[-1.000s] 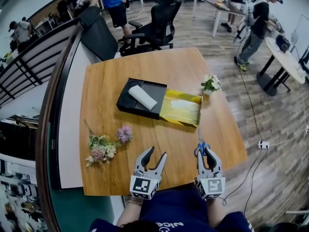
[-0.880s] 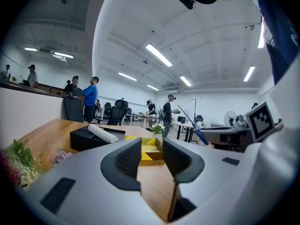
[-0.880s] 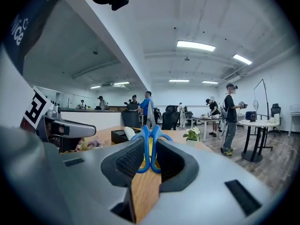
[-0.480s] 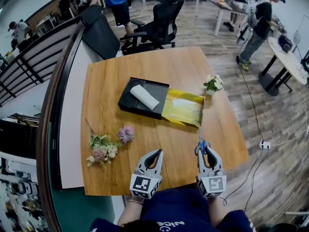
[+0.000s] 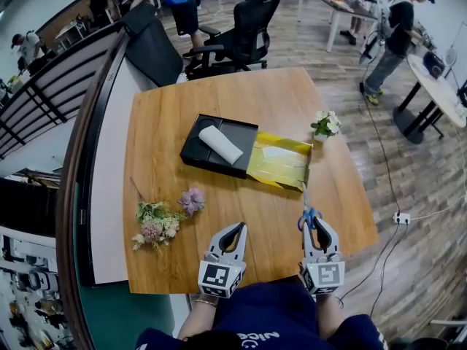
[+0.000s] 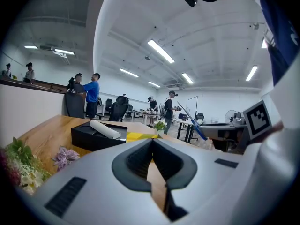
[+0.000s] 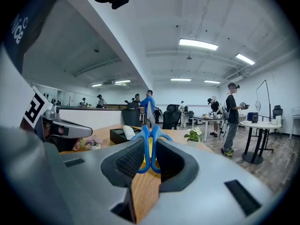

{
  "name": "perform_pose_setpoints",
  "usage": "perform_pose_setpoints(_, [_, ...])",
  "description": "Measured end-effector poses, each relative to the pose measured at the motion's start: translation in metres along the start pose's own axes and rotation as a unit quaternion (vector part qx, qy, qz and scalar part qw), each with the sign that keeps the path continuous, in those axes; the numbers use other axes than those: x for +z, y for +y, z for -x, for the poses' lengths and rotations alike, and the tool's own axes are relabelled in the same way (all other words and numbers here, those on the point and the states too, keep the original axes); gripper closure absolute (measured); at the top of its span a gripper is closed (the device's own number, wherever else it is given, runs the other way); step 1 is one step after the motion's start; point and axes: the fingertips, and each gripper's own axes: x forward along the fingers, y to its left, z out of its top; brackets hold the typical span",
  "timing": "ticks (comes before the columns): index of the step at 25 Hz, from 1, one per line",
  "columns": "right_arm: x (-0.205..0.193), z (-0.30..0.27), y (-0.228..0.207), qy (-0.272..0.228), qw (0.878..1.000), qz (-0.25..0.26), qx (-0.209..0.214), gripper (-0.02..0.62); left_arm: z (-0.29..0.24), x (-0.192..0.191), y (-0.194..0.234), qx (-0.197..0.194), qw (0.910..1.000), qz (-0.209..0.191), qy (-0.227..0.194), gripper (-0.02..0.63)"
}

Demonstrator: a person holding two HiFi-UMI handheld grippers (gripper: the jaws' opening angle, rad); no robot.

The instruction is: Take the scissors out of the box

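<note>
Blue-handled scissors (image 5: pixel 309 216) stand between the jaws of my right gripper (image 5: pixel 312 224), which is shut on their handles (image 7: pixel 149 149), blades pointing away over the table. They are also in the left gripper view, as scissors (image 6: pixel 195 126) held out to the right. The black box (image 5: pixel 198 150) lies mid-table with a white roll (image 5: pixel 220 144) on it and a yellow tray (image 5: pixel 279 165) slid out to its right. My left gripper (image 5: pixel 238 230) hovers near the table's front edge, shut with nothing in it; its jaws meet in the left gripper view (image 6: pixel 153 142).
A loose bunch of flowers (image 5: pixel 162 219) lies at the front left of the wooden table (image 5: pixel 255 93). A small potted plant (image 5: pixel 321 125) stands near the right edge. Office chairs and several people are beyond the table's far side.
My left gripper's jaws have gone from open to shut on nothing. The right gripper and the scissors have stayed where they were.
</note>
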Motion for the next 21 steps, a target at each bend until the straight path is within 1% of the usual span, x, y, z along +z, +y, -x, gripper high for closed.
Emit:
perform_pose_setpoints(3, [-0.003,-0.0009,-0.0001,0.004,1.0,0.012,0.005,0.502,0.0012,-0.0008,0.0039,0.008,1.0,0.001,0.001,0.603])
perform_pose_setpoints(7, [0.0001,-0.0017,0.0,0.0,1.0,0.007,0.006,0.502,0.001,-0.0011,0.0063,0.012,0.9999,0.002,0.001,0.603])
perform_pose_setpoints(21, [-0.003,-0.0002,-0.0039,0.01,1.0,0.012,0.005,0.502,-0.0027,-0.0016,0.0036,0.012,0.9999,0.0,0.001,0.603])
